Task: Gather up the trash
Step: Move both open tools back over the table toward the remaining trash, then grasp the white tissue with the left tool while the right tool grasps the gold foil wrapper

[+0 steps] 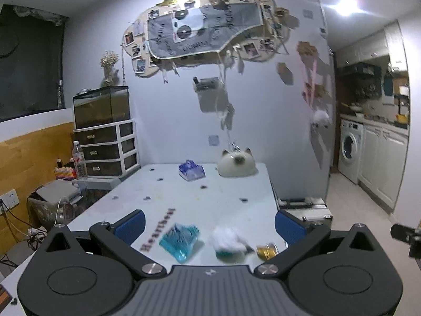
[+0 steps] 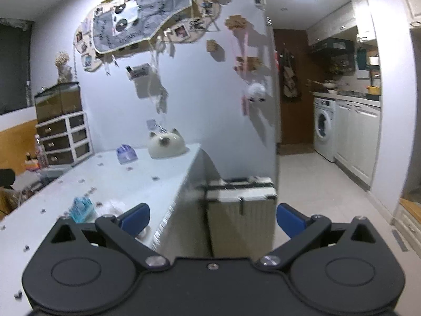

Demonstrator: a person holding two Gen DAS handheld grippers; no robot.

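On the near edge of the white table [image 1: 184, 200] lie three pieces of trash in a row: a crumpled teal wrapper [image 1: 180, 239], a wad of white tissue [image 1: 227, 241] and a small gold foil scrap [image 1: 267, 251]. The wrapper is glossy plastic, creased, its long axis running diagonally from far right to near left in the left wrist view. The tissue is soft and fluffy with a teal patch under it; motion blur hides its direction. The gold scrap is shiny and squat.

Farther back stand one blue-and-white tissue pack [image 1: 191, 171] and one rounded, cream cat-face ornament [image 1: 236, 163] of glazed look, near the wall. Small dark specks dot the tabletop.

Both tools hover above the table. The left gripper [image 1: 209, 223] has its two blue ribbed fingers spread wide, the three scraps lying between them and touching neither. The right gripper [image 2: 213, 217] is likewise spread and empty, aimed past the table's right edge at one pale ribbed suitcase [image 2: 240, 210] on the floor.
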